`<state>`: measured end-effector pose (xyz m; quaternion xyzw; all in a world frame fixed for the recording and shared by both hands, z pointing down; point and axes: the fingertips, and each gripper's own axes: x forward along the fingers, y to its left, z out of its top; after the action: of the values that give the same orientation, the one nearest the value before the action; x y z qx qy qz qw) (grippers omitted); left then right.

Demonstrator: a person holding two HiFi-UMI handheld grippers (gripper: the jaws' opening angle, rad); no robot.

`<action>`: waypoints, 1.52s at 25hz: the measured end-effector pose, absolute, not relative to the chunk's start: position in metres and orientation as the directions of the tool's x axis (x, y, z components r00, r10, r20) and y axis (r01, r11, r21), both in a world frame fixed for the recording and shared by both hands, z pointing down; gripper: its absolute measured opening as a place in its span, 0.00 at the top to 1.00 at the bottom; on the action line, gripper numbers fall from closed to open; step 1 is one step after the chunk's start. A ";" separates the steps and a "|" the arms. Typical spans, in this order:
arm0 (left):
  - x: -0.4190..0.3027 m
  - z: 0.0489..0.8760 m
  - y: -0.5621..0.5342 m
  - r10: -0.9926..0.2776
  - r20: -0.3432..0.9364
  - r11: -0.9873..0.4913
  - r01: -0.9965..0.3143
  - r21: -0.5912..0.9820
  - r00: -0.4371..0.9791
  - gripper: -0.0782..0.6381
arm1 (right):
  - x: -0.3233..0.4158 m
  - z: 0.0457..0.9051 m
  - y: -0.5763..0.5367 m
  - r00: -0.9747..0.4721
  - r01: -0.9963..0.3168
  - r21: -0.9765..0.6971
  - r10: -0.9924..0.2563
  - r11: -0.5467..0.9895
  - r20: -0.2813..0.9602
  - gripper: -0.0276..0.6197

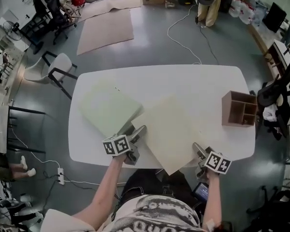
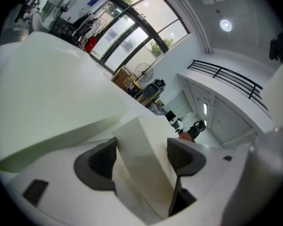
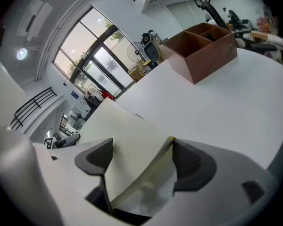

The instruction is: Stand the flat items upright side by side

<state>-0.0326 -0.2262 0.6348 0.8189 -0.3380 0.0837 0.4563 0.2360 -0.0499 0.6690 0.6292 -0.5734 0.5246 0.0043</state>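
Note:
Two flat pads lie on the white table (image 1: 183,81): a pale green pad (image 1: 108,105) on the left and a cream pad (image 1: 171,129) in the middle, its corner hanging over the near edge. My left gripper (image 1: 137,133) is at the cream pad's left corner. In the left gripper view the cream pad (image 2: 139,178) fills the gap of the left gripper (image 2: 141,149), and both pads touch its faces. The green pad (image 2: 52,79) lies beside it. My right gripper (image 1: 199,150) is at the pad's near right edge. The right gripper (image 3: 139,154) is shut on the cream pad (image 3: 127,126).
A brown wooden box (image 1: 239,109) with several compartments stands at the table's right end, also visible in the right gripper view as the brown box (image 3: 200,46). Chairs, a floor mat (image 1: 106,30) and cables surround the table.

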 end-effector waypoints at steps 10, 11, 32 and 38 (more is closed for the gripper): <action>-0.035 0.521 -0.250 -0.734 0.207 -0.409 -0.664 0.626 0.647 0.49 | 0.229 0.665 -0.108 -0.439 -0.654 -0.744 -0.732 -0.136 0.520 0.34; -0.035 0.512 -0.248 -0.746 0.190 -0.421 -0.673 0.609 0.638 0.49 | 0.228 0.665 -0.113 -0.459 -0.645 -0.755 -0.732 -0.114 0.503 0.34; -0.012 0.418 -0.170 -0.772 -0.075 -0.611 -0.703 0.364 0.631 0.54 | 0.237 0.657 -0.185 -0.450 -0.801 -0.586 -0.766 0.119 0.459 0.40; 0.010 0.411 -0.151 -0.704 -0.067 -0.693 -0.664 0.280 0.707 0.53 | 0.238 0.650 -0.180 -0.377 -0.842 -0.537 -0.772 0.055 0.512 0.49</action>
<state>0.0103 -0.1514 0.4108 0.9162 -0.3735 -0.0845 0.1183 0.2375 -0.1797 0.6501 0.5563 -0.7252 0.4034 0.0435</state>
